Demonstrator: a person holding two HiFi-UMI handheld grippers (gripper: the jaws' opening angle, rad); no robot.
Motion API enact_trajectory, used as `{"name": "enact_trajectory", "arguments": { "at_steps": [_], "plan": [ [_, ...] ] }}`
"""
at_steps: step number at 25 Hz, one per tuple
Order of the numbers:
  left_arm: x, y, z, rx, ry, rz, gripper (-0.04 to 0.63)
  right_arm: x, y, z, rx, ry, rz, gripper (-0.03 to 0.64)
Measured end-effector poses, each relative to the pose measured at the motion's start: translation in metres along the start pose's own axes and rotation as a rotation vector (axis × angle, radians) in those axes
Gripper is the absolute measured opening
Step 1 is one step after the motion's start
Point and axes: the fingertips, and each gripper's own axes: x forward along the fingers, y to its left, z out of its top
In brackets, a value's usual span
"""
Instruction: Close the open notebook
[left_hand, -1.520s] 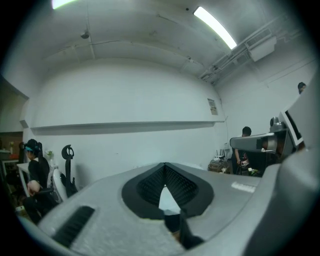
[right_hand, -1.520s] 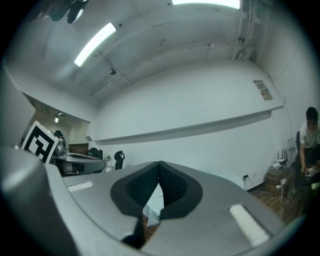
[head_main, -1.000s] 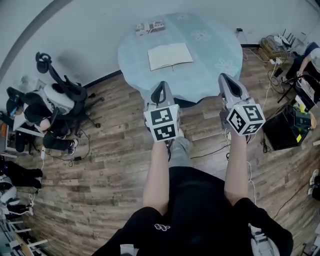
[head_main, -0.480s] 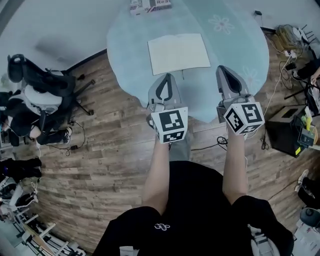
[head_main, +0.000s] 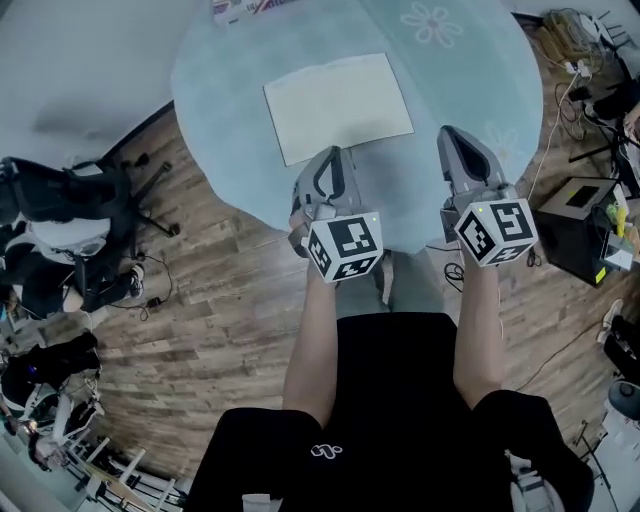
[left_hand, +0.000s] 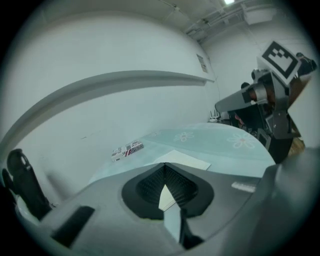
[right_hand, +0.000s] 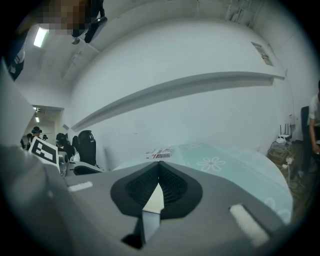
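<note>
The open notebook (head_main: 338, 107) lies flat on the tabletop (head_main: 470, 70), upper middle of the head view, its long side running left to right. The left tongs (head_main: 326, 158) point at its lower edge (the nearer pair). The right tongs (head_main: 452, 138) sit off its lower right corner. Both pairs are pressed together and hold nothing.
</note>
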Motion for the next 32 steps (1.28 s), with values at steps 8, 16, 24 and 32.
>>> {"name": "enact_trajectory", "arguments": {
  "at_steps": [8,16,24,32],
  "plan": [
    [0.052,-0.055,-0.035,0.341,0.197,-0.136,0.075,0.005,-0.039,-0.015,0.038,0.042,0.005,0.012],
    [0.085,-0.079,-0.066,0.571,0.346,-0.153,0.138,-0.004,-0.084,-0.031,0.096,0.057,-0.026,0.012],
    [0.105,-0.096,-0.08,0.769,0.403,-0.148,0.15,-0.008,-0.104,-0.042,0.129,0.069,-0.028,0.012],
    [0.112,-0.093,-0.089,0.813,0.438,-0.09,0.137,-0.006,-0.105,-0.048,0.145,0.087,-0.016,0.012]
  ]
}}
